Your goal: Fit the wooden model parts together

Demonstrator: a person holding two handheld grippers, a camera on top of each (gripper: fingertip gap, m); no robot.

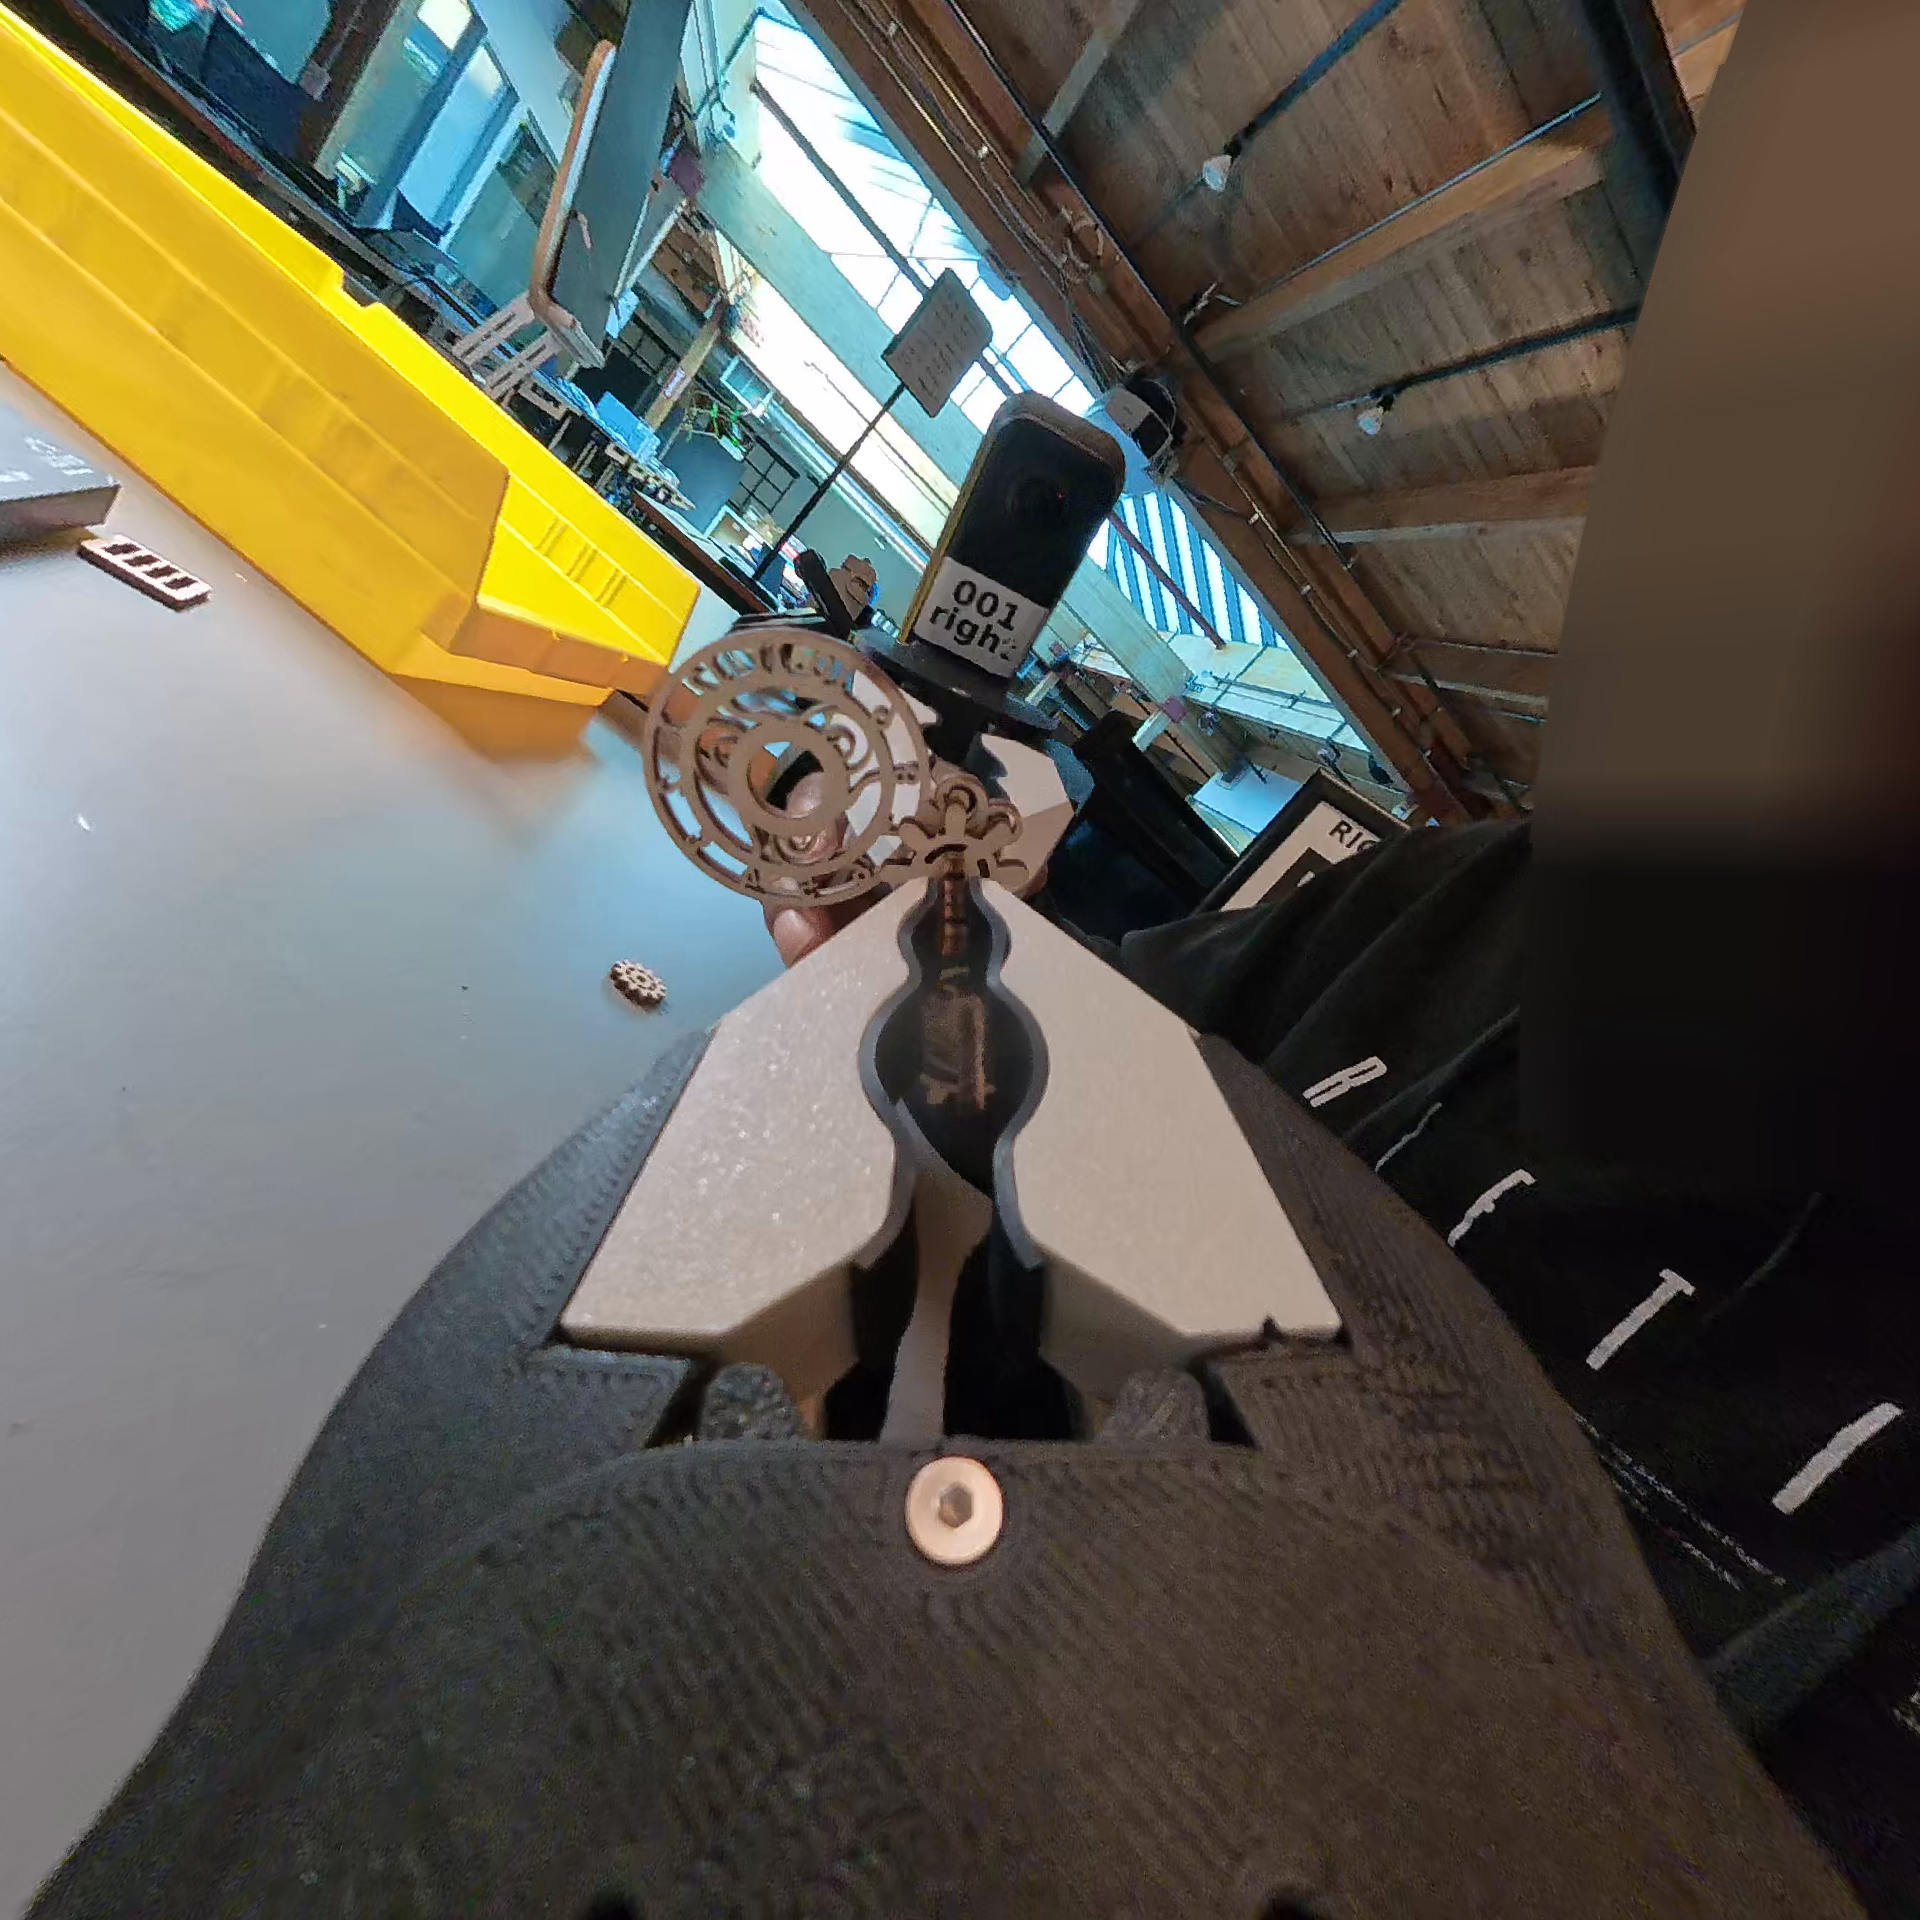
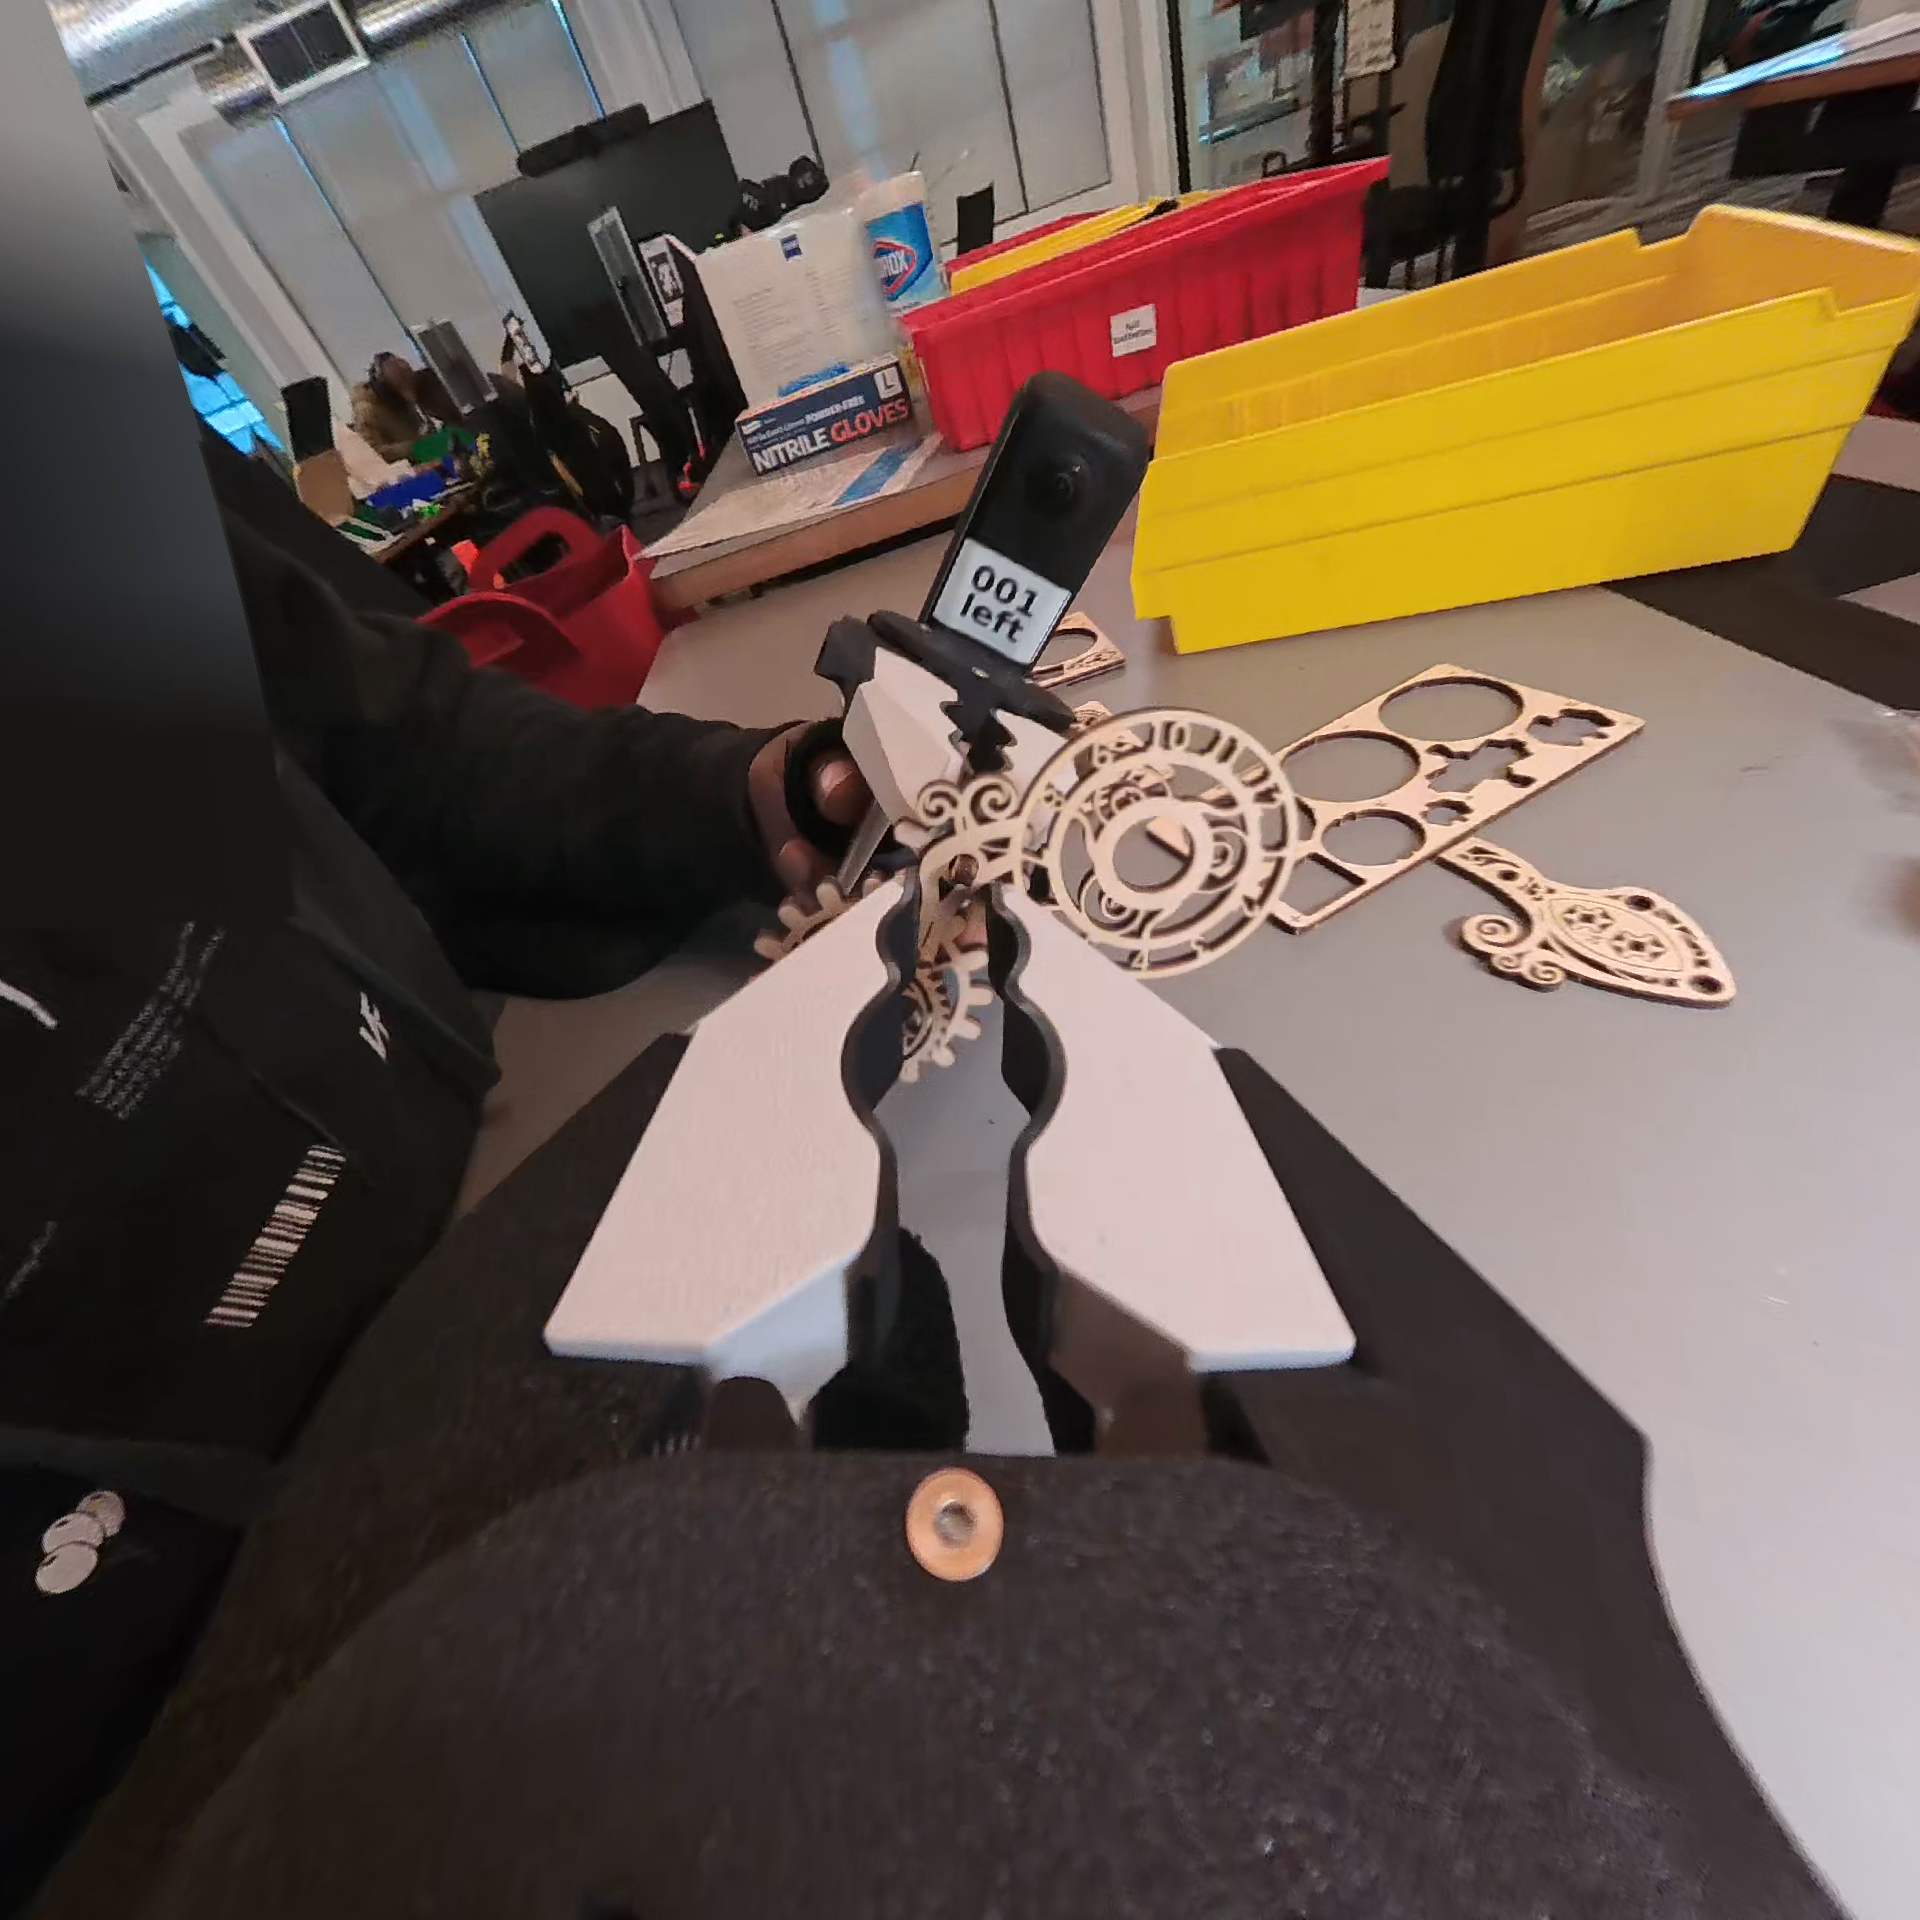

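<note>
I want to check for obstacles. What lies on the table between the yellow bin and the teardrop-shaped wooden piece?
In the right wrist view, a punched-out wooden sheet lies between the yellow bin and the teardrop-shaped wooden piece.

Grey table (image 2: pixel 1558 1195) with yellow bin (image 2: pixel 1507 468), cut-out wooden sheet (image 2: pixel 1455 769), ornate piece (image 2: pixel 1600 940), apparently a small gear (image 1: pixel 637 982).

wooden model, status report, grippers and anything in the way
Both grippers, left and right, shut on wooden model, held above table. Nothing between them. Loose cutout sheet lies beyond.
</note>
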